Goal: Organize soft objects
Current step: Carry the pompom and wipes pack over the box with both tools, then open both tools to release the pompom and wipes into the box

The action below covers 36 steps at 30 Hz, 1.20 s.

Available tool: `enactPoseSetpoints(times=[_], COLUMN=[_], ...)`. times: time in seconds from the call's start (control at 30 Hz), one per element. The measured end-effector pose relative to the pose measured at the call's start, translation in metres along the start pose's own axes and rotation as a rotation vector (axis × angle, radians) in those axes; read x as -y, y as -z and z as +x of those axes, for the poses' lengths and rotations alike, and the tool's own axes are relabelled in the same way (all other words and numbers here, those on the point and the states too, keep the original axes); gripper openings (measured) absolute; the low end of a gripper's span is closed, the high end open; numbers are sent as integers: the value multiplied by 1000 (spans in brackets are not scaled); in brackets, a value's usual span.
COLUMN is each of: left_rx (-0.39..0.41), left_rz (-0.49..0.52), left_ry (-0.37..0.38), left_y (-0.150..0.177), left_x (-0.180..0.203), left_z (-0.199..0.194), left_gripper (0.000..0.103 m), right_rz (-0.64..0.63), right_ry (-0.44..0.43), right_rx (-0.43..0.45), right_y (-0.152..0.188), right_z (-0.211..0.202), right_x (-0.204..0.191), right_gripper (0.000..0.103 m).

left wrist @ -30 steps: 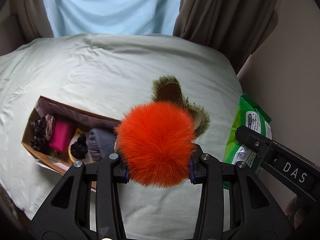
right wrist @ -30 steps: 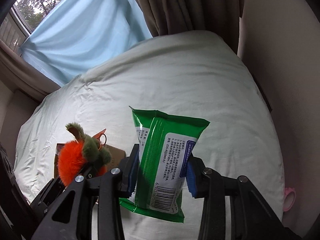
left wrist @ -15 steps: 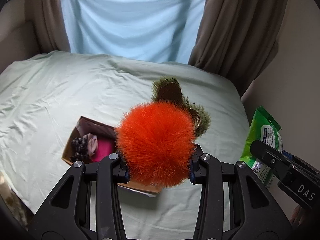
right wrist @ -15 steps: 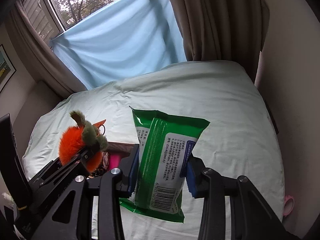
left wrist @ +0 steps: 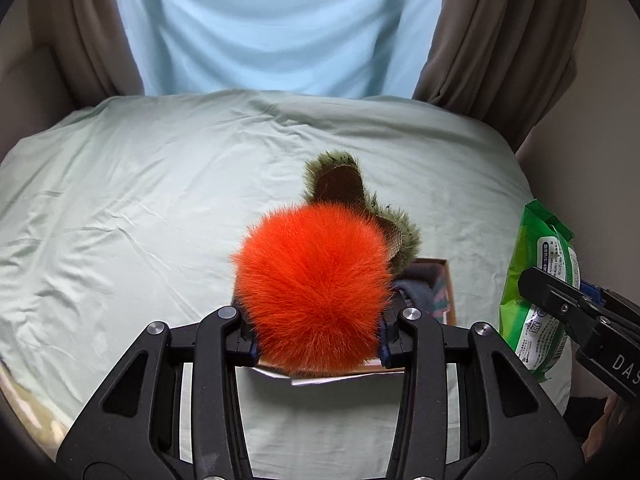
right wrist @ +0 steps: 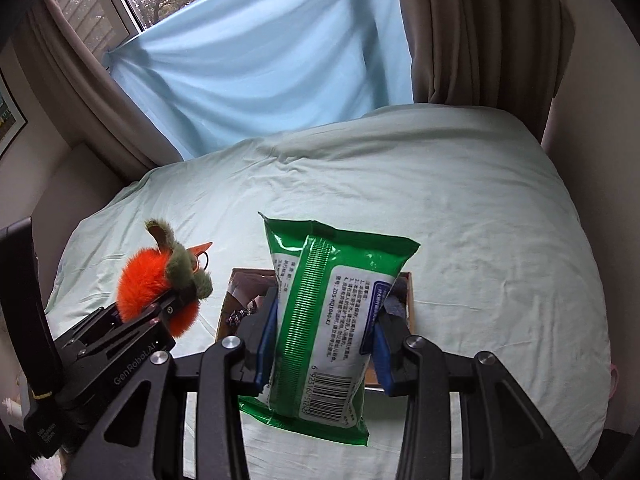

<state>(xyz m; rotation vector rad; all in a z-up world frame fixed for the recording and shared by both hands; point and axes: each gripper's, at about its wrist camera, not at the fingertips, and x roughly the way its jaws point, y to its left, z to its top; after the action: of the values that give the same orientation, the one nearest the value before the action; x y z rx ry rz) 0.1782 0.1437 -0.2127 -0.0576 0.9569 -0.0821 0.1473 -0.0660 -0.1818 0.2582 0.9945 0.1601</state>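
Note:
My left gripper (left wrist: 316, 334) is shut on a fluffy orange pompom toy (left wrist: 312, 288) with green furry leaves (left wrist: 340, 180), held above the bed. It also shows in the right wrist view (right wrist: 160, 288). My right gripper (right wrist: 324, 344) is shut on a green pack of wet wipes (right wrist: 332, 320), also seen at the right edge of the left wrist view (left wrist: 536, 288). A cardboard box (right wrist: 408, 300) with soft items inside sits on the bed below both grippers, mostly hidden behind the held things; its right wall shows in the left wrist view (left wrist: 450, 292).
The bed has a pale green sheet (left wrist: 140, 208). Brown curtains (right wrist: 472, 32) and a light blue cloth (right wrist: 260, 68) hang over the window behind it. A wall (left wrist: 608, 120) runs along the bed's right side. A pink thing (right wrist: 614, 376) lies at the bed's right edge.
Both grippers have shifted left over the bed with their loads still held. The box now lies under and between them, where it was off to the left before.

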Motion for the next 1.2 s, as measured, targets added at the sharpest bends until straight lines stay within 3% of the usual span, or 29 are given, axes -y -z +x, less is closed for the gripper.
enactPoseSetpoints(times=[0.37,0.6,1.0,1.07,1.13,1.17,1.2], left_rx=[-164,-276,-386,-390,-391,-379,-367], left_rz=[73,135,215,227,263,284,298], left_ry=[28,61,35,47,19,-6,-11], left_y=[11,30,52,52,54,56,58], left_x=[-47,-33,-2,0,3,4,3], left_z=[77,121,178,180,179,177,174], left_gripper=[37,37,37,48,96,103,103], right_rz=[48,3,-2,0,24,31,26], right_ry=[44,57,66,64,44,41,53], right_rx=[-164,-270,-380,-394,-416,-427,-427], right_y=[12,18,18,15,14,13,13], right_z=[94,147,205,211,218,222,223], right_x=[-33,-31,1,4,7,9,10], right_gripper=[37,37,37,37,42,48,70])
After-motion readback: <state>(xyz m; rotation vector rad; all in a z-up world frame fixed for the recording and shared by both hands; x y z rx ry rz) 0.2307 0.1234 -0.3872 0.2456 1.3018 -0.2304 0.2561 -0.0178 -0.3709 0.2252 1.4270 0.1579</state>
